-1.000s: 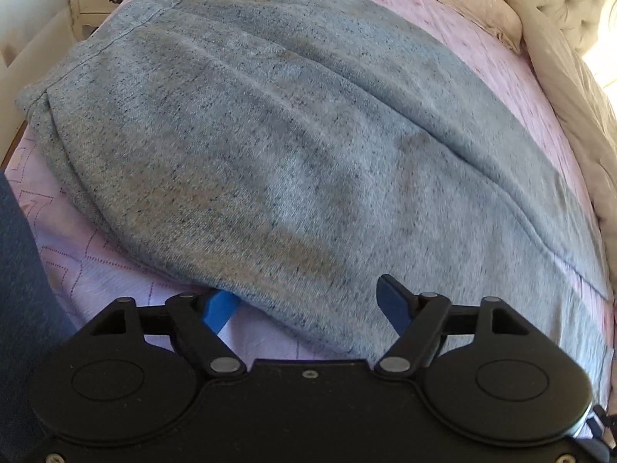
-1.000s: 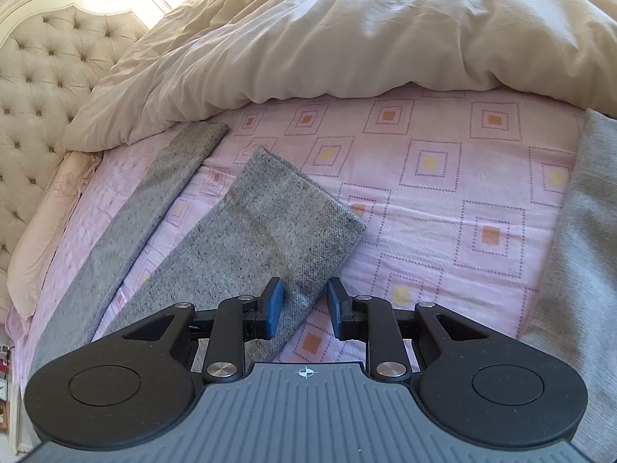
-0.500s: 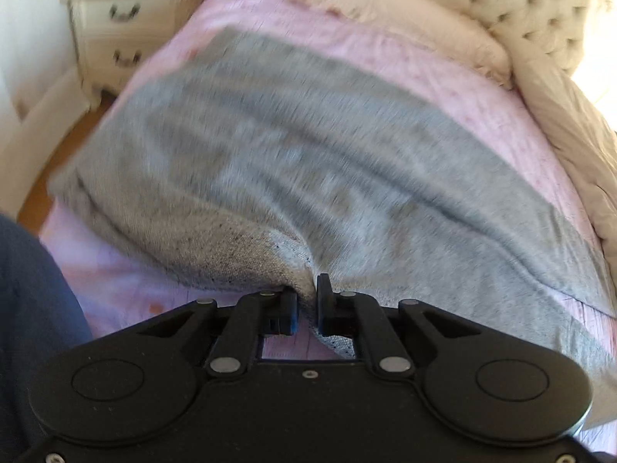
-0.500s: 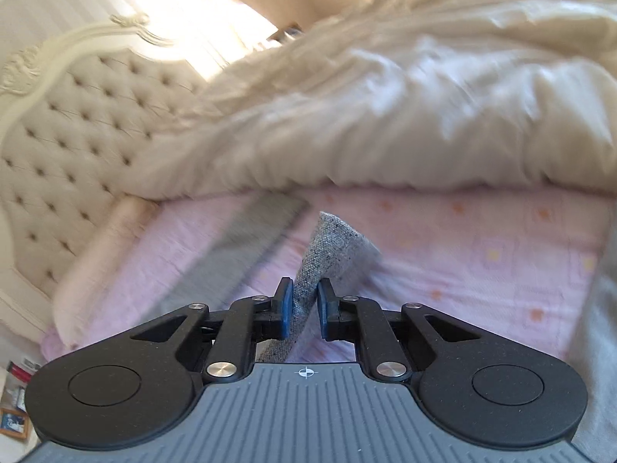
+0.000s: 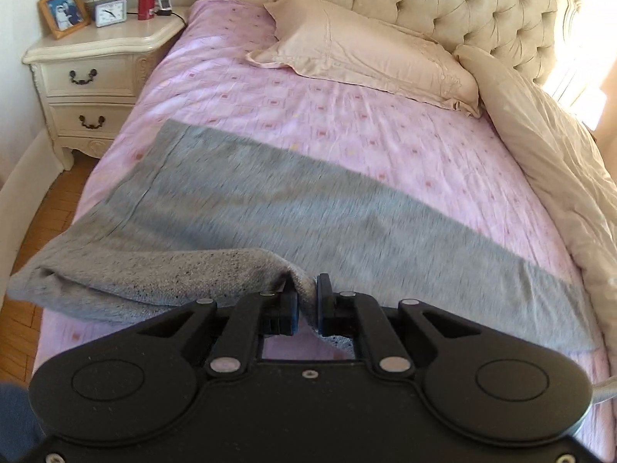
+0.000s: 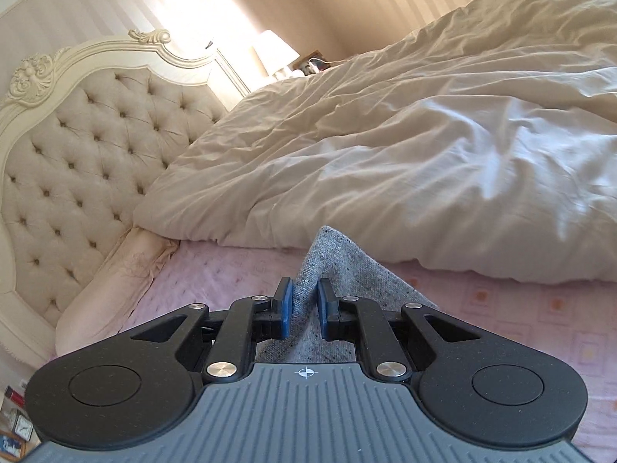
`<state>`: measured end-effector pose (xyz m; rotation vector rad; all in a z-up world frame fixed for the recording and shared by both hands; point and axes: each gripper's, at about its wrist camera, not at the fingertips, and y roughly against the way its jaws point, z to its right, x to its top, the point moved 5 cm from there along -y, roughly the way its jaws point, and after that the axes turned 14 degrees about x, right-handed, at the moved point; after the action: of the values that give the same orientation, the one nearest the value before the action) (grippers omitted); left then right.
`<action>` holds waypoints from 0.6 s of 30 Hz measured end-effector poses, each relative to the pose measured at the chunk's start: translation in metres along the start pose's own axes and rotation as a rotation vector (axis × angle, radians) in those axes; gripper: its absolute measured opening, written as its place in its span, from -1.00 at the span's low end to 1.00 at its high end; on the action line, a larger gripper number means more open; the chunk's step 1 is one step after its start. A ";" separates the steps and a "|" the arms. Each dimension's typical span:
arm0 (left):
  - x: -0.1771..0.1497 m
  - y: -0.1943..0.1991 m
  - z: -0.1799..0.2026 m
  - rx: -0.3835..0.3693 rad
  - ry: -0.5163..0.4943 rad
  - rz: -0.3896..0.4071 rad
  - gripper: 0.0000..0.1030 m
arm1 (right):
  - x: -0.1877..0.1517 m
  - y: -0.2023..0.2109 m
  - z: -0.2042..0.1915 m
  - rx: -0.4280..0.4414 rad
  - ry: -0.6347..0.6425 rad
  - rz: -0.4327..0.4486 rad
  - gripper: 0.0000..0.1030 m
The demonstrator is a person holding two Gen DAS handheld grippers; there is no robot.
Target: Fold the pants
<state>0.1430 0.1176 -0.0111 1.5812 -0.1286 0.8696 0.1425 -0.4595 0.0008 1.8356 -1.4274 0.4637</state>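
At bed's near edge, left gripper (image 5: 306, 305) clamped on a bunched fold of the pants (image 5: 293, 208), grey knit cloth pinched between its pads and lifted off the sheet (image 5: 347, 123). Rest of the pants lies as a broad grey band slanting across the bed from its left edge toward its right side. Right gripper (image 6: 304, 308) closed on a grey leg end, the cloth (image 6: 327, 254) rising in a peak between the blue pads, raised above the sheet. Beyond: pink patterned sheet, a pillow (image 5: 366, 50) at the head, cream duvet (image 6: 424, 154) heaped along the bed's far side. Tufted headboard (image 5: 462, 7) behind. Nightstand (image 5: 92, 65) by the bed's head corner, with clock, frame, red bottle.
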 end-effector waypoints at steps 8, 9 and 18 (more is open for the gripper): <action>0.045 -0.051 0.035 0.012 -0.027 -0.049 -0.79 | 0.014 -0.086 -0.008 -0.071 0.015 -0.033 -0.74; 0.049 -0.060 0.039 0.017 -0.030 -0.061 -0.79 | 0.014 -0.096 -0.007 -0.084 0.013 -0.037 -0.74; 0.073 -0.136 0.070 0.064 -0.077 -0.154 -0.79 | 0.018 -0.156 0.012 -0.204 0.049 -0.047 -0.84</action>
<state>0.3005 0.1148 -0.0742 1.6614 -0.0331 0.6994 0.2925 -0.4651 -0.0474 1.6788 -1.3439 0.3248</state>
